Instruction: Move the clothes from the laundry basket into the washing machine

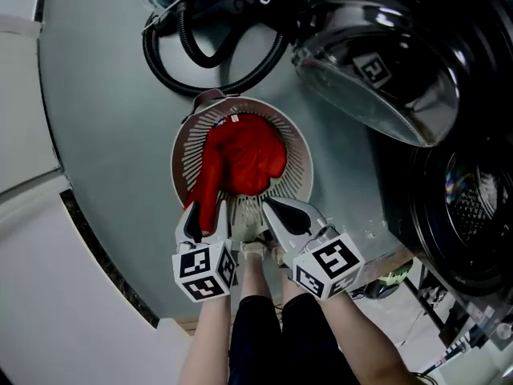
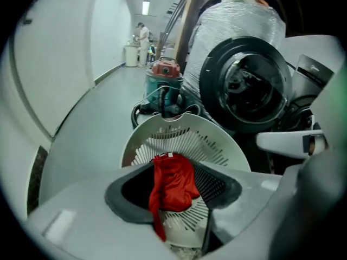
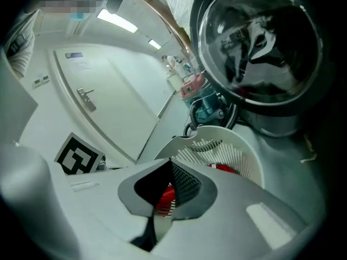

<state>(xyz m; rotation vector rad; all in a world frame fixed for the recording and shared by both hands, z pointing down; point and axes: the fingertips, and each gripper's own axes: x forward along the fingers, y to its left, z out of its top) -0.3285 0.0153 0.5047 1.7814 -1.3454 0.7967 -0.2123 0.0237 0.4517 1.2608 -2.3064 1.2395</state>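
Note:
A round white laundry basket stands on the grey floor in the head view, with a red garment bunched inside it. A tail of that garment runs down to the near rim, where my left gripper is shut on it. In the left gripper view the red garment fills the gap between the jaws, with the basket behind. My right gripper hovers at the same rim, jaws together and holding nothing; in its own view it partly hides the basket. The washing machine drum gapes at the right.
The washer's open glass door hangs above and right of the basket. A black coiled hose lies on the floor beyond it, beside a red-topped vacuum. A pale cloth shows at the basket's near rim. White wall panels border the left.

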